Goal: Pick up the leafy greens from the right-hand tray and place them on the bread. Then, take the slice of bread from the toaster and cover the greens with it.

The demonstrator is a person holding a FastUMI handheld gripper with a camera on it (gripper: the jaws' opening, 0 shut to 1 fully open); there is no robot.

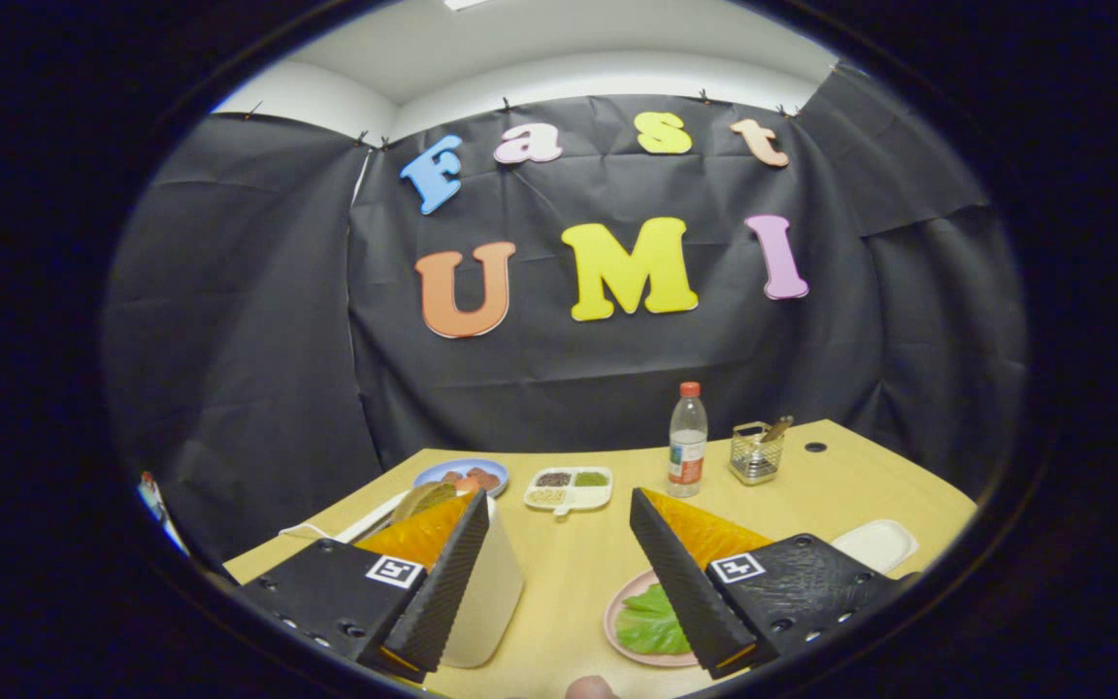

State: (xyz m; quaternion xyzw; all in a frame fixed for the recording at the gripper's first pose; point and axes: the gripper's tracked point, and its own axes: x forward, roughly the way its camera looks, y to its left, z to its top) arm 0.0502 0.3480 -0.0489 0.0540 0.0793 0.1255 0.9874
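Jaws [559, 505] stood wide apart above the bench [578, 568], holding nothing. Leafy greens [651, 621] lay on a pink plate [617, 626] partly under the right finger. Beside the left finger stood a white toaster [491, 592] with bread [423, 498]. Beyond were a blue plate [462, 471], divided dish [569, 488], bottle [687, 442] and wire basket [755, 454].

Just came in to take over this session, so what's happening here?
A person is holding the tool above a wooden table, fingers wide open and gripping nothing. The leafy greens lie on a pink plate beside the right finger. The toaster, bread sticking up from it, stands behind the left finger. Nothing looks picked up yet.
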